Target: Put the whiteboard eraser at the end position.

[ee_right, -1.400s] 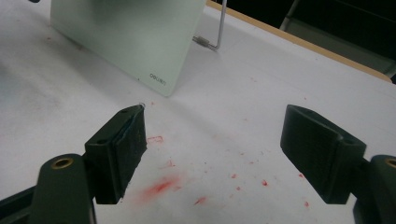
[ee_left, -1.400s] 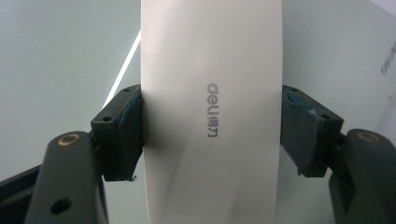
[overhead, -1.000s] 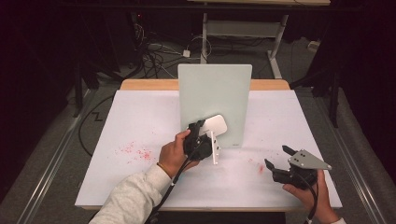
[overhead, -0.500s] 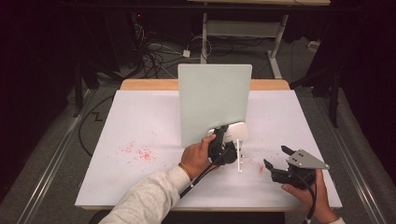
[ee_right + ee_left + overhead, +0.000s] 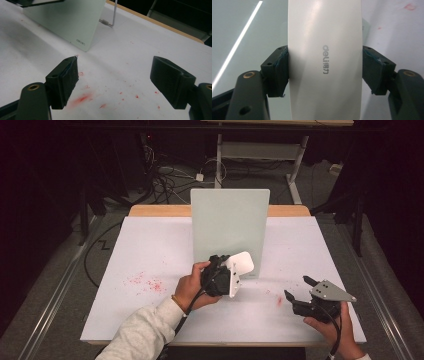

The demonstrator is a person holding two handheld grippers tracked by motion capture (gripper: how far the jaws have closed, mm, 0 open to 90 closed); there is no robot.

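White plastic, smooth and gently curved, marks the eraser (image 5: 325, 60) clamped between the two black jaws of the left tongs (image 5: 325, 62); a grey "deli" mark runs along its face. From above, the left tongs (image 5: 226, 272) are held in the person's left hand (image 5: 192, 287) near the middle of the bench (image 5: 150, 245), and the eraser (image 5: 241, 263) sits against the lower edge of the pale green board (image 5: 230, 227), which stands upright on the white bench top. The sleeve (image 5: 145, 335) of that arm is light-coloured. Right tongs (image 5: 113, 80) stand wide apart and hold nothing; between the jaws lies bare white bench surface (image 5: 140, 50) flecked with red smears (image 5: 82, 98). In the high view the right tongs (image 5: 302, 296) rest low over the near right part of the bench, gripped by the right hand (image 5: 335, 327), well apart from the board. A further patch of red specks (image 5: 147, 282) lies on the left half of the bench. The right gripper view shows the board's corner (image 5: 82, 41) and a wire stand (image 5: 113, 15) behind it.
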